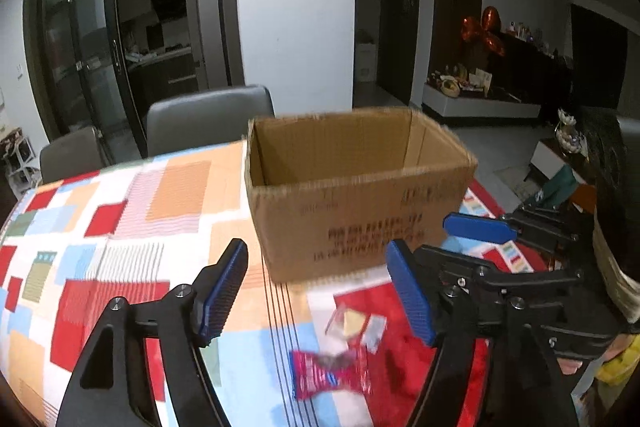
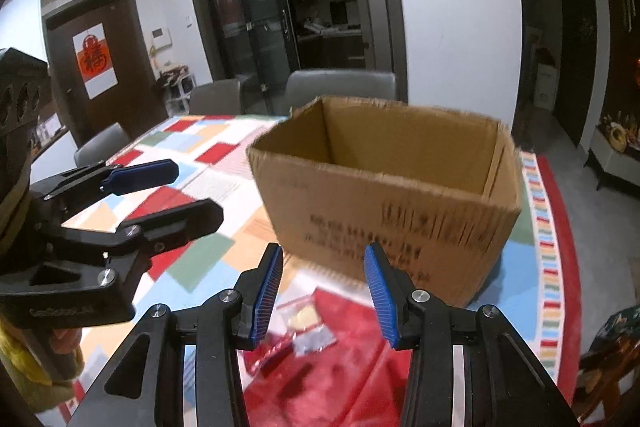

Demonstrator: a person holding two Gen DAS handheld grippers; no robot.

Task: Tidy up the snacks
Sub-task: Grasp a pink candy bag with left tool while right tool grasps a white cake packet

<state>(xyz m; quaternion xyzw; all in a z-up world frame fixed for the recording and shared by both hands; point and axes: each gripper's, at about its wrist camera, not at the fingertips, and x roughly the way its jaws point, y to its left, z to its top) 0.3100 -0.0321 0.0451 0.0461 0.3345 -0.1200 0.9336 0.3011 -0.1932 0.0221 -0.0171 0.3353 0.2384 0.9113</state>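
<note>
An open, empty-looking cardboard box (image 1: pixel 356 187) stands on the patterned tablecloth; it also shows in the right wrist view (image 2: pixel 392 199). Before it lie a red snack packet (image 1: pixel 332 375) and a clear packet with a yellow piece (image 1: pixel 352 323), the latter also in the right wrist view (image 2: pixel 306 319). My left gripper (image 1: pixel 320 291) is open above the snacks. My right gripper (image 2: pixel 324 297) is open above the clear packet. Each gripper shows in the other's view, the right one (image 1: pixel 480 231) and the left one (image 2: pixel 160 183).
Grey chairs (image 1: pixel 208 119) stand at the table's far side. The tablecloth (image 1: pixel 120 227) stretches left of the box. The table edge (image 2: pixel 560 227) curves right of the box. A low cabinet with clutter (image 1: pixel 480 95) is in the background.
</note>
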